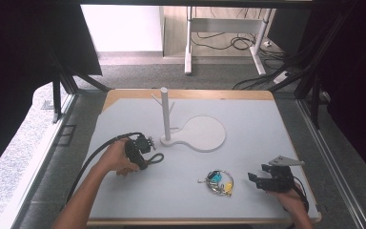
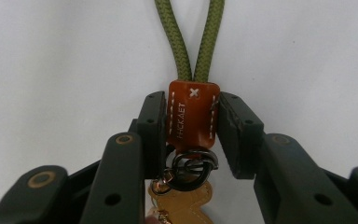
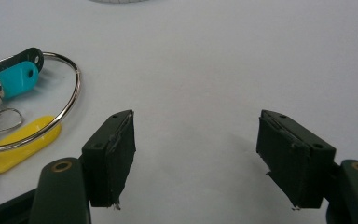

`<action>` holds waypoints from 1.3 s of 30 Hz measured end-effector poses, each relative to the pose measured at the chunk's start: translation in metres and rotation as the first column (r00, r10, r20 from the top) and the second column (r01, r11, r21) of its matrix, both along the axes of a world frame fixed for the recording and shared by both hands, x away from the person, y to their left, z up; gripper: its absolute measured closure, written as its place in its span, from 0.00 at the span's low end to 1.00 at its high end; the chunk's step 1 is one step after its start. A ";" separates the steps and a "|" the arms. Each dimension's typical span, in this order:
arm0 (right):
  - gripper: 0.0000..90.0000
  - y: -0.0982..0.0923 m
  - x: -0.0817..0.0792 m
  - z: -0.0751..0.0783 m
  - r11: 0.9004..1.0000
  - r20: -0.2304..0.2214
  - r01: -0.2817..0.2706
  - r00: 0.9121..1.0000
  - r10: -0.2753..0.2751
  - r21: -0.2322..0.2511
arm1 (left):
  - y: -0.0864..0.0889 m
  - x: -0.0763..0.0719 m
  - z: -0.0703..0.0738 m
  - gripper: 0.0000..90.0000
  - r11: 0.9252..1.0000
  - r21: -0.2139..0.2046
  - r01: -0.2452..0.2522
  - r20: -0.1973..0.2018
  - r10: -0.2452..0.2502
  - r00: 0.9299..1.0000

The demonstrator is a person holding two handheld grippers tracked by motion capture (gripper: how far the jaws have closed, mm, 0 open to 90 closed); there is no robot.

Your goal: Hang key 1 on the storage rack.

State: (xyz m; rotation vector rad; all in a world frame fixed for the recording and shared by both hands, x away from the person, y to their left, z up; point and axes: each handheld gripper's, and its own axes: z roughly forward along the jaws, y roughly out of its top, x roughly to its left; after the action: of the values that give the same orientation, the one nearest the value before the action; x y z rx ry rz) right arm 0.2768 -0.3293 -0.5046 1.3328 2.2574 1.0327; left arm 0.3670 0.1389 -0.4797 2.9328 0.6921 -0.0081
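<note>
keychain (image 2: 193, 116) — an orange leather tab with a green cord loop (image 2: 189, 37) above it and a dark ring and brass-coloured pieces below — sits between the pads of the left gripper (image 2: 192, 126), which is clenched on the tab from both sides. in the high view that left gripper (image 1: 140, 148) lies low over the left half of the tabletop (image 1: 248, 124), about midway between the near and far edges, with the cord loop (image 1: 156, 158) resting on the surface just to its right.

nearest the front edge, by the right corner, the right gripper (image 1: 262, 177) is released, its pads wide apart over bare tabletop with nothing between them. in the right gripper view (image 3: 196, 156) a key ring (image 3: 37, 100) lies at the left, near but apart from the closest pad, carrying a teal tag (image 3: 16, 79) and a yellow tag (image 3: 21, 144). from above, this key ring (image 1: 219, 181) lies near the front edge, between the two grippers and closer to the right one.

farther back, near the middle of the tabletop, a white stand (image 1: 166, 114) with short pegs rises upright from a flat white base (image 1: 202, 133) — the left gripper is just beside its foot, not touching it.
</note>
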 end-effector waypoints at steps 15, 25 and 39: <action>0.32 -0.002 0.000 0.000 1.000 0.000 0.013 1.000 -0.013 0.001 | 0.008 0.001 0.008 0.74 0.998 -0.061 -0.029 0.001 0.029 1.000; 0.32 -0.001 0.000 0.001 1.000 0.001 0.014 1.000 -0.014 0.000 | 0.018 -0.008 0.054 0.74 0.988 -0.152 -0.030 0.034 0.036 0.999; 0.32 -0.001 0.000 0.001 1.000 0.000 0.016 1.000 -0.016 0.004 | 0.022 -0.010 0.092 0.74 0.986 -0.166 -0.033 0.064 0.044 0.997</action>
State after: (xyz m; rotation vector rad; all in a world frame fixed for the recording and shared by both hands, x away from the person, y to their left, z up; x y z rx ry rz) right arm 0.2769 -0.3307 -0.5041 1.3499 2.2422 1.0326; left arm 0.3565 0.1606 -0.3874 2.7485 0.7016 0.0358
